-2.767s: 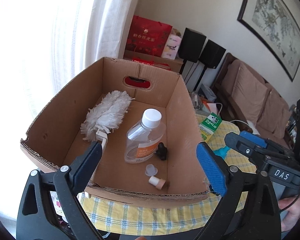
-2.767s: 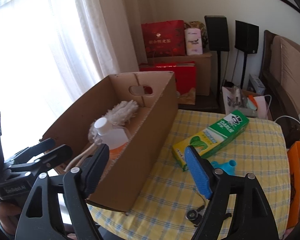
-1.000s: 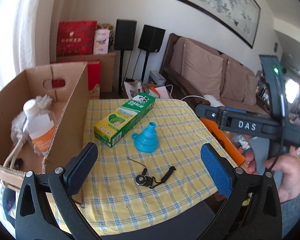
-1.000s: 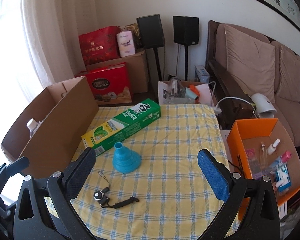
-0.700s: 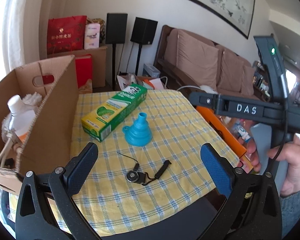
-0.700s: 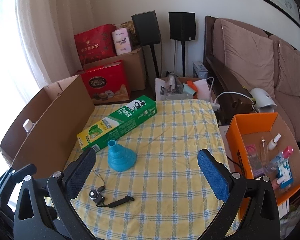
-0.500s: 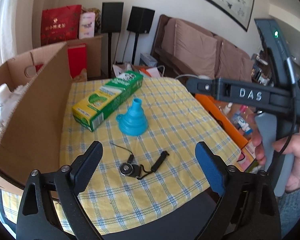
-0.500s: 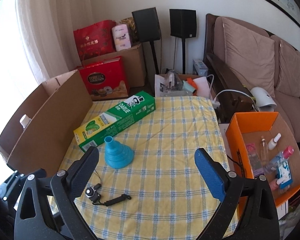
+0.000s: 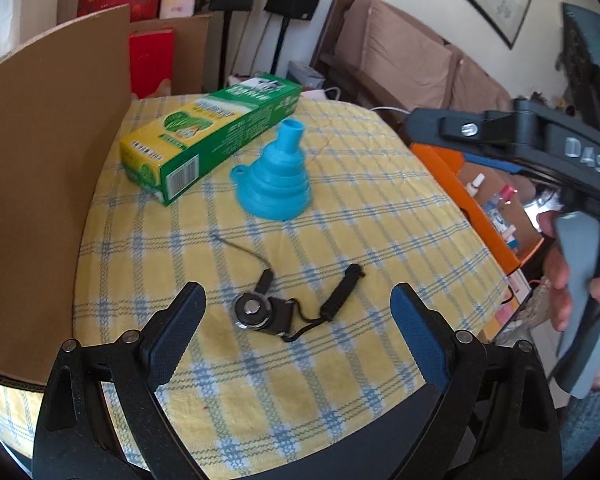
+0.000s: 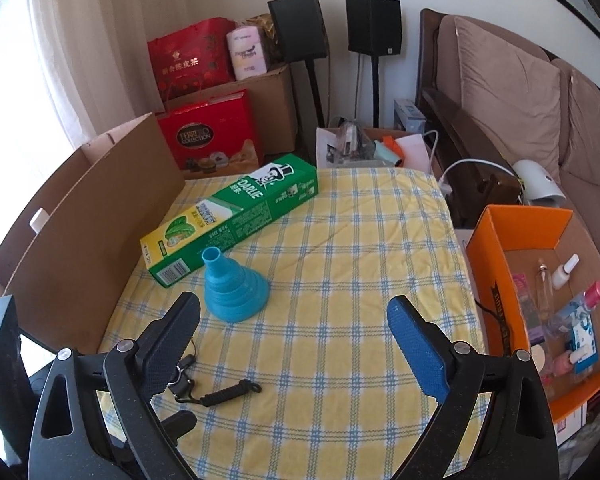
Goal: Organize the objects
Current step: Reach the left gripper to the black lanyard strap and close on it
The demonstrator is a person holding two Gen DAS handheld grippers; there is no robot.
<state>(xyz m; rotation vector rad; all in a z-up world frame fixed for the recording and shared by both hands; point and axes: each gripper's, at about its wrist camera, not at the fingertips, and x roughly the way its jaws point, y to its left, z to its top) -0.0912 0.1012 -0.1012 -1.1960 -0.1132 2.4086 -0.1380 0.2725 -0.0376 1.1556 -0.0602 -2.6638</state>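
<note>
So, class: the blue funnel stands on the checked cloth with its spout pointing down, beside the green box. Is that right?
Not quite. The blue funnel stands wide end down on the checked cloth, spout pointing up, beside the green box. The right wrist view shows it.

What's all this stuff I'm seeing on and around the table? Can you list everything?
Green and yellow toothpaste carton: one, lying flat on the checked tablecloth, beside the big box.
Blue collapsible funnel: one, standing wide end down, in front of the carton.
Black lanyard with round metal clip: one, near edge of cloth.
Brown cardboard box: one, left of table.
Orange box: one, right of table, holding small bottles.
Black speakers: two, on stands by the wall.
Brown sofa: one, right.
Left gripper: open, above the lanyard.
Right gripper: open, empty.
</note>
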